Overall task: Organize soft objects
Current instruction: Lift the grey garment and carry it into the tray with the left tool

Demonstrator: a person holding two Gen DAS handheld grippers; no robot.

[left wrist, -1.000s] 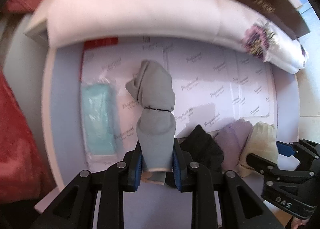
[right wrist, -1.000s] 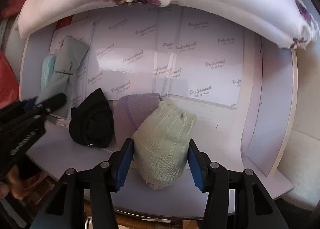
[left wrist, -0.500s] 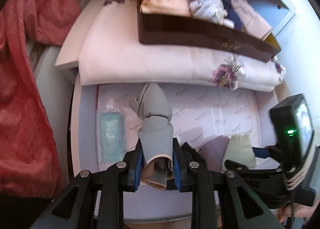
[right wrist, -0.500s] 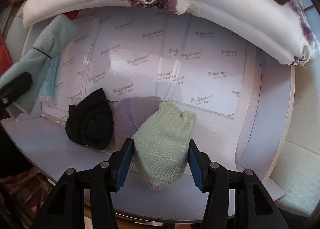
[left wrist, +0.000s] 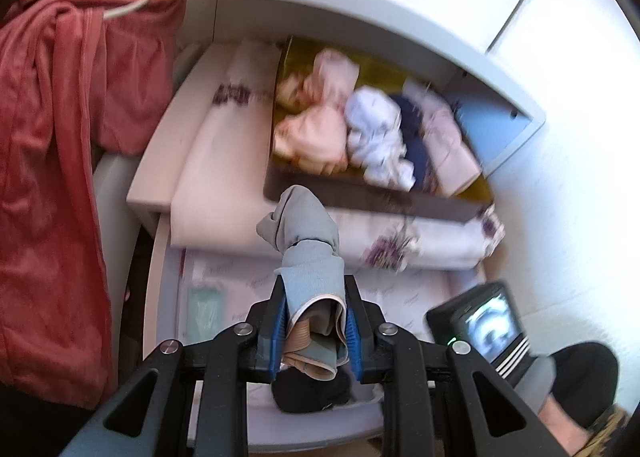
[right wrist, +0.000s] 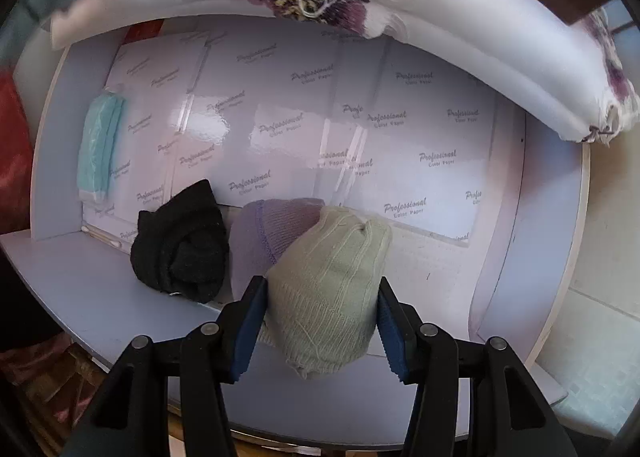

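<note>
Left wrist view shows the left gripper [left wrist: 314, 321] squeezed tight on a rolled grey-blue sock bundle [left wrist: 308, 245], which is held up in the air in front of a dark box [left wrist: 360, 197] already filled with soft rolled things. The box sits on a folded white cloth with purple flowers [left wrist: 420, 245]. It looks as if the grey-blue bundle is meant to be put into that box. To do this well, the bundle should be kept squeezed until it is right over a free spot in the box, and it should be let go only when it is low enough not to roll out. Right wrist view shows what cannot be seen well from the left: the right gripper [right wrist: 320, 317] is closed around a pale green sock bundle [right wrist: 332, 285], and the blue pads touch both of its sides. This bundle rests on the light shelf [right wrist: 80, 277], touching a purple bundle [right wrist: 264, 233], with a black bundle [right wrist: 180, 245] just beside that one. A teal packet [right wrist: 98, 149] lies far off at the left side. The box's inside is seen only from the left wrist.
</note>
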